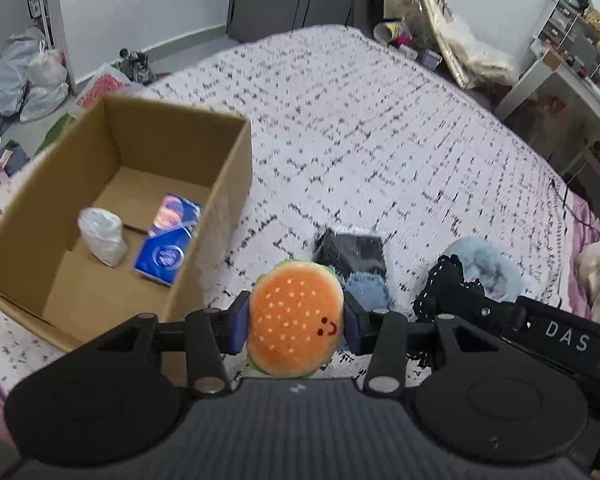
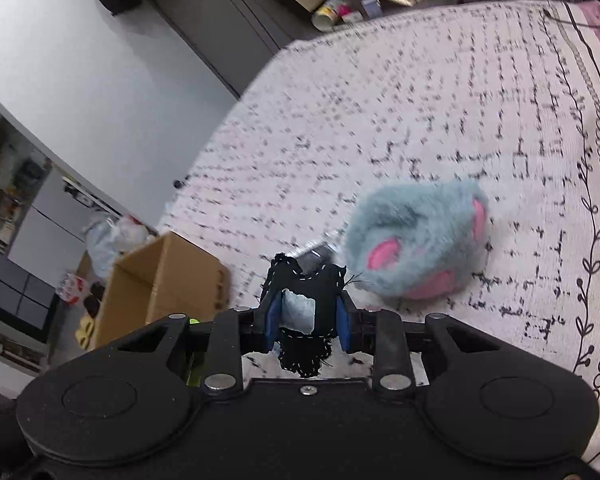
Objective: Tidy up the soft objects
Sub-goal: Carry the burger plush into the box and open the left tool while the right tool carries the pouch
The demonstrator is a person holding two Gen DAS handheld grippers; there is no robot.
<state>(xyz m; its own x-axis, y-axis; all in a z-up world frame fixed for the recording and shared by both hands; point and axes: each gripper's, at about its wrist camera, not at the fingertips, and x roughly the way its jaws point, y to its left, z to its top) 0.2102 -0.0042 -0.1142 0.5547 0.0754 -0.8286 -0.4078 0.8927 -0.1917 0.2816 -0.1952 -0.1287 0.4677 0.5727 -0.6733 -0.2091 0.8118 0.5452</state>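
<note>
A black-flecked white bedspread (image 1: 380,128) lies ahead of both tongs. Left gripper (image 1: 296,320) clenches a burger plush (image 1: 296,316); right gripper (image 2: 306,316) clenches black fabric (image 2: 308,292). Only the left view shows inside the cardboard box (image 1: 228,184).

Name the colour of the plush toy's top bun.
Orange with pale seed dots on the burger plush; left wrist view.

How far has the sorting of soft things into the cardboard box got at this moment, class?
Done: a white plastic-wrapped bundle and a blue printed packet lie in the open cardboard box.
In hand: the left gripper clamps an orange burger plush; the right gripper clamps a black stitched fabric piece.
Left on the bed: a fluffy blue-and-pink slipper, a black wrapped packet and a denim patch.
</note>
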